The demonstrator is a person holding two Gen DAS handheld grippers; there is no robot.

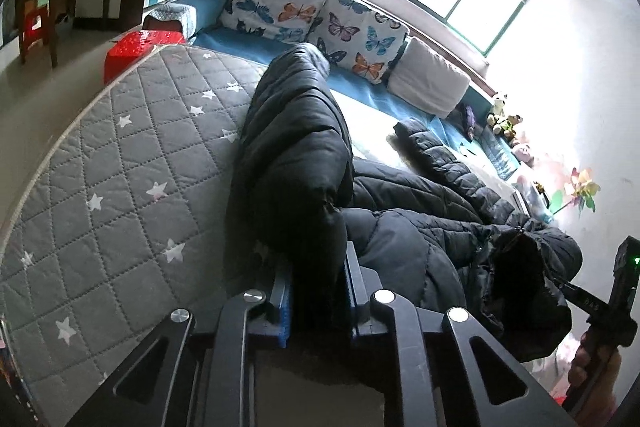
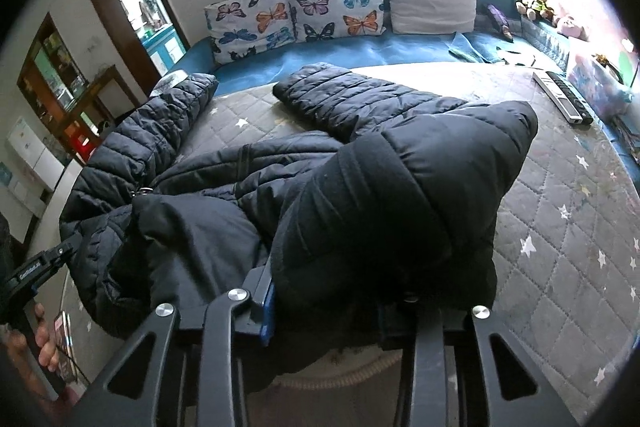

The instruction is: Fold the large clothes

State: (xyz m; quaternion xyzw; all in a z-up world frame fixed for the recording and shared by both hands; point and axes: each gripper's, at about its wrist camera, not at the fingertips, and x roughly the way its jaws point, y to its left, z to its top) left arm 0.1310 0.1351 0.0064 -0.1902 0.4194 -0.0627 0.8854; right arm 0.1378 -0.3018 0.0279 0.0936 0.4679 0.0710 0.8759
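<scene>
A black quilted puffer jacket (image 1: pixel 420 223) lies on the grey star-patterned mattress (image 1: pixel 120 187). My left gripper (image 1: pixel 318 291) is shut on a thick fold of the jacket, which rises in front of the camera. My right gripper (image 2: pixel 324 307) is shut on another bunched part of the jacket (image 2: pixel 400 195), near the mattress's front edge. One sleeve (image 2: pixel 344 95) lies flat toward the pillows; another part (image 2: pixel 160 123) drapes to the left. The right gripper shows in the left wrist view (image 1: pixel 616 291), and the left gripper in the right wrist view (image 2: pixel 44 263).
Butterfly pillows (image 2: pixel 320 7) and a white pillow (image 2: pixel 432 1) line the back on a blue sheet (image 2: pixel 400 51). A remote control (image 2: pixel 562 97) lies at the right of the mattress (image 2: pixel 560 227). Stuffed toys (image 2: pixel 536 1) sit in the far corner. A red stool (image 1: pixel 136 47) stands beside the bed.
</scene>
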